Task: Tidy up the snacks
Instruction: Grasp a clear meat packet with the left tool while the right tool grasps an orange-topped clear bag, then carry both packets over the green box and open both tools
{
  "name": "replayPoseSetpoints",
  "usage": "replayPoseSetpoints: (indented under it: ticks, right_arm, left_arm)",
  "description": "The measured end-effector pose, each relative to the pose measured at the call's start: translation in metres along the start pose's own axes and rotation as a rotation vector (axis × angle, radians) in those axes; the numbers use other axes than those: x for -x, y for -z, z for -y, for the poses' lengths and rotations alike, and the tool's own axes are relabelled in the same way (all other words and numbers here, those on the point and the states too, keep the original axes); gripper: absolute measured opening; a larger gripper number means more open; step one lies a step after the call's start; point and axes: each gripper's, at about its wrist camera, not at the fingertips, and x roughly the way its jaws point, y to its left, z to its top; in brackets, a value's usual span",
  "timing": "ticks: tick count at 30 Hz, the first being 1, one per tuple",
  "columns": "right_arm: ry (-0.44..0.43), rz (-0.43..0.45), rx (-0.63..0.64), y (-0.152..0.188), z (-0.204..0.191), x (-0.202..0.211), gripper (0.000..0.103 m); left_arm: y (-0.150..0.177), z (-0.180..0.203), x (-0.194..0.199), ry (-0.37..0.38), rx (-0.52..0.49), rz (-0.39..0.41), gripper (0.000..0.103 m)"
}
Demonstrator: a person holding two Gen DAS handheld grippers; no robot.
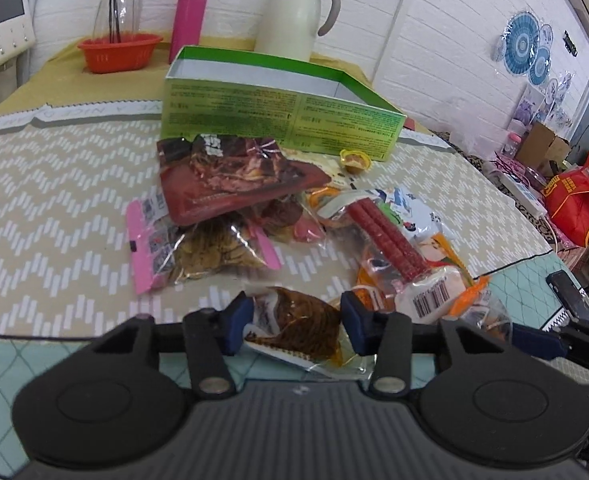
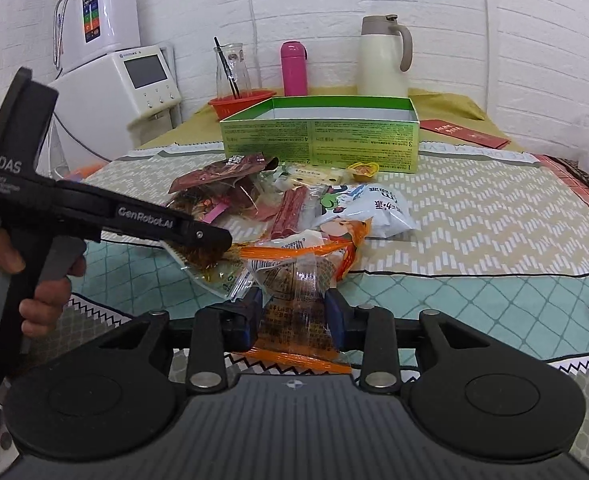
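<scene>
A table under a chevron-patterned cloth [image 1: 54,208] against a white brick wall is carrying a heap of snack packets.

The left gripper [image 1: 296,330] is closing its blue pads on a clear packet of brown snack [image 1: 298,326] at the near edge of the heap, while the right gripper [image 2: 294,320] is pinching an orange-edged clear packet [image 2: 298,316] just beside it. Behind them are lying a red sausage stick [image 1: 386,236], a dark red pouch [image 1: 234,176] and a white bag [image 2: 370,208]. The open green box [image 1: 278,116] is standing beyond the heap, with a small yellow jelly cup [image 1: 355,159] beside it; a pink bottle [image 1: 188,20] and cream jug [image 1: 294,12] are standing farther back.
</scene>
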Motion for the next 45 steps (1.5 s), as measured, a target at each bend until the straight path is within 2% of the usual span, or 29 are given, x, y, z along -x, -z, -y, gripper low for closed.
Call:
replayPoseSetpoints:
  ticks: [5, 6, 7, 9, 12, 15, 17, 19, 21, 27, 29, 34, 36, 42, 45]
  right_arm:
    - [-0.003, 0.006, -0.015, 0.0, 0.003, -0.001, 0.061]
    - [-0.004, 0.007, -0.015, 0.0, 0.003, -0.001, 0.061]
    - [-0.004, 0.007, -0.012, 0.0, 0.003, -0.001, 0.061]
    - [-0.002, 0.009, -0.008, 0.001, 0.002, 0.0, 0.061]
    - [-0.001, 0.012, -0.014, 0.002, 0.002, 0.001, 0.061]
    - [0.004, 0.009, -0.025, 0.002, 0.003, 0.003, 0.061]
    - [0.007, 0.01, -0.027, 0.002, 0.003, 0.004, 0.061]
    - [0.011, 0.011, -0.028, 0.003, 0.003, 0.006, 0.061]
    - [0.007, 0.011, -0.028, 0.003, 0.004, 0.006, 0.061]
    - [-0.001, 0.012, -0.018, 0.002, 0.001, 0.0, 0.066]
    - [-0.004, 0.011, -0.013, 0.002, 0.0, -0.001, 0.072]
    - [0.005, 0.007, -0.004, 0.002, -0.001, 0.003, 0.072]
    - [0.01, 0.008, -0.004, 0.001, 0.0, 0.004, 0.072]
    - [0.018, 0.002, 0.003, 0.0, 0.0, 0.001, 0.076]
    - [0.023, 0.0, 0.016, 0.001, -0.002, 0.001, 0.078]
  left_arm:
    - [0.026, 0.006, 0.029, 0.002, -0.008, -0.001, 0.048]
    - [0.027, 0.005, 0.033, 0.012, -0.018, 0.002, 0.056]
    - [0.025, 0.004, 0.038, 0.023, -0.027, 0.011, 0.06]
    - [0.014, 0.002, 0.042, 0.051, -0.05, 0.027, 0.06]
    - [-0.006, 0.006, 0.04, 0.149, -0.122, 0.039, 0.06]
    - [-0.018, 0.018, 0.025, 0.298, -0.245, -0.032, 0.06]
    - [-0.018, 0.021, 0.014, 0.35, -0.281, -0.1, 0.062]
    - [-0.012, 0.018, 0.009, 0.303, -0.297, -0.14, 0.062]
    - [-0.002, 0.01, 0.014, 0.248, -0.293, -0.145, 0.063]
    - [0.026, -0.007, 0.042, 0.188, -0.217, -0.138, 0.066]
    - [0.026, -0.006, 0.045, 0.163, -0.195, -0.112, 0.066]
    - [0.017, 0.006, 0.03, 0.069, -0.136, -0.122, 0.066]
    - [0.019, 0.01, 0.027, 0.06, -0.14, -0.118, 0.061]
    - [0.023, 0.014, 0.027, 0.004, -0.14, -0.091, 0.061]
    - [0.024, 0.015, 0.026, 0.002, -0.138, -0.08, 0.06]
